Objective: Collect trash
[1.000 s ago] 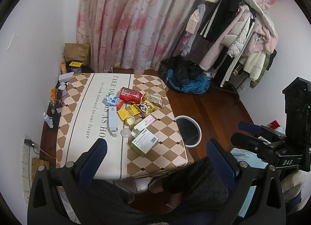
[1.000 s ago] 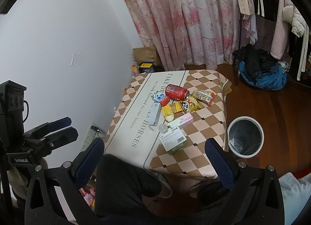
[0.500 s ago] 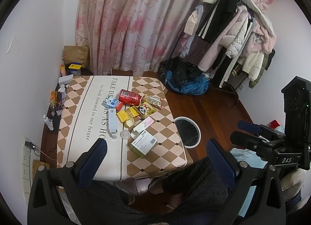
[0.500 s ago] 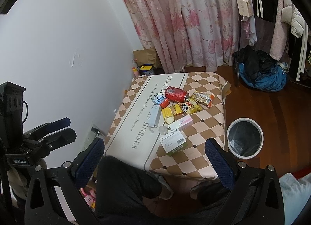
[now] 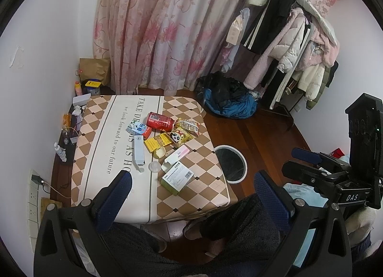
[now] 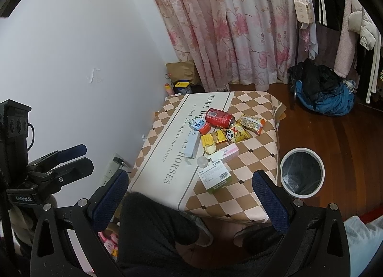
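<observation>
We hover both grippers, left (image 5: 191,195) and right (image 6: 189,193), spread wide and empty, above the checked tabletop (image 5: 100,133); crumpled wrappers and red can (image 5: 160,121) cluster mid-tabletop, white-rimmed round bin (image 6: 302,172) waiting alongside.

— Where's the trash?
— On the table (image 5: 95,147), mid-right: can (image 5: 160,121) farthest, wrappers (image 5: 185,130) beside it, boxes (image 5: 176,177) nearest.
— And the bin (image 5: 231,164)?
— On the floor, just right of the table; clothes pile (image 5: 229,104) beyond.

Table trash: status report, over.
Left gripper open, right gripper open, both empty. Trash on table. Bin beside it, clear path.
</observation>
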Available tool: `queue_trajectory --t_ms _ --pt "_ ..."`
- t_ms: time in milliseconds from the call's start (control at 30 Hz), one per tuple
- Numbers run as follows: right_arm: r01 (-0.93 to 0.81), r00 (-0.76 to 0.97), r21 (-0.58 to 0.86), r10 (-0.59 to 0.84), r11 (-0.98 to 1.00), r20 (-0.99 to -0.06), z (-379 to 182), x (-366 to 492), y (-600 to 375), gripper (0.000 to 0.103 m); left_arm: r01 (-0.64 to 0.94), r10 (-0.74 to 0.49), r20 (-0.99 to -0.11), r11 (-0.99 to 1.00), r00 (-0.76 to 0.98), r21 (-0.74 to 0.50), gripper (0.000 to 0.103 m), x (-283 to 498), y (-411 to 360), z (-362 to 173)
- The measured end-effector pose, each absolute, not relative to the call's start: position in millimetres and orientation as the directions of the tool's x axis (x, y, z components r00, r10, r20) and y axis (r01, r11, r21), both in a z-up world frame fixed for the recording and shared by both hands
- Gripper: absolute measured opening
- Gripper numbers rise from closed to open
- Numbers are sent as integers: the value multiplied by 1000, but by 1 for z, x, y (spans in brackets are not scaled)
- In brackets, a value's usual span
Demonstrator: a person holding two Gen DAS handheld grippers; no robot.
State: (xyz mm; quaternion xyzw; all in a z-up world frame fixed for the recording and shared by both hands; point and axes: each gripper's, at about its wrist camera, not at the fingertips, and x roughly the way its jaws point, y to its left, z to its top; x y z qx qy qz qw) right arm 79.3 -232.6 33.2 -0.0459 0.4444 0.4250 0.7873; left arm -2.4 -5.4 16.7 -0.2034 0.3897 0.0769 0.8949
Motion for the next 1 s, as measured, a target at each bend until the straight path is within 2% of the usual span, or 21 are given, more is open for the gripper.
queue_trajectory --t_ms 167,300,533,733,1000 --pt "-703 253 302 623 644 -740 28 77 -230 103 -308 -8 -732 904 682 -296 103 -3 -5 15" --pt "-653 278 291 579 699 -767 7 88 -230 103 -399 106 -764 893 637 -209 103 4 4 -5" --pt "-464 189 357 484 811 -854 -98 137 -228 103 -581 251 -867 812 430 -53 103 30 32 -107" --pt "-233 37 437 457 869 -889 -210 161 -200 103 -643 269 -934 764 234 59 103 46 47 -202" --pt "-117 -26 386 385 915 -922 -284 171 -132 103 -642 272 -958 751 86 156 103 62 63 -271"
